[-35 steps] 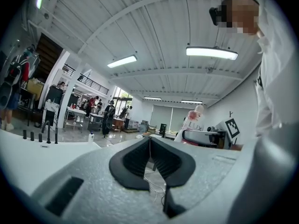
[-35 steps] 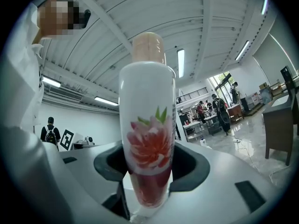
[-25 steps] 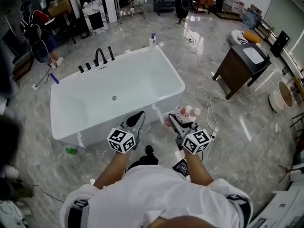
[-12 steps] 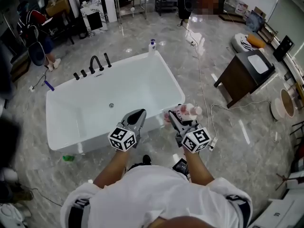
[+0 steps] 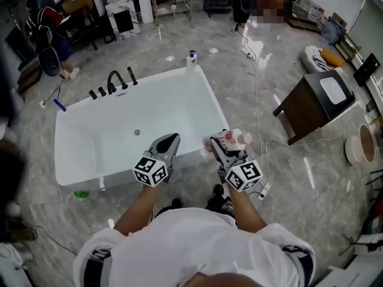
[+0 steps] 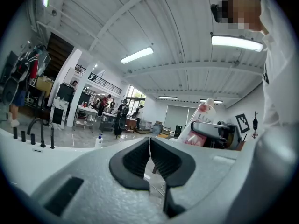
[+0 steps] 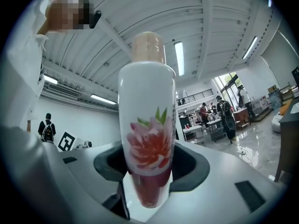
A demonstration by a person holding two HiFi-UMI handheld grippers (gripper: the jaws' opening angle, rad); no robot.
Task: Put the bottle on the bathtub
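My right gripper (image 5: 219,146) is shut on a white bottle (image 5: 230,140) with a red flower print and a pale cap. In the right gripper view the bottle (image 7: 147,129) stands upright between the dark pads (image 7: 189,167). In the head view it hangs just beyond the near right corner of the white bathtub (image 5: 78,160). My left gripper (image 5: 166,145) is shut and empty, held over the tub's near rim. In the left gripper view its pads (image 6: 161,160) meet, and the bottle (image 6: 201,122) shows to the right.
A black faucet set (image 5: 112,84) stands on the tub's far left rim. A white pump bottle (image 5: 191,58) sits on the far right corner. A dark wooden cabinet (image 5: 317,103) stands to the right, with a white cable (image 5: 258,109) across the marble floor.
I have stepped closer to the tub. Both grippers have shifted slightly left and forward; the bottle stays held in the right one.
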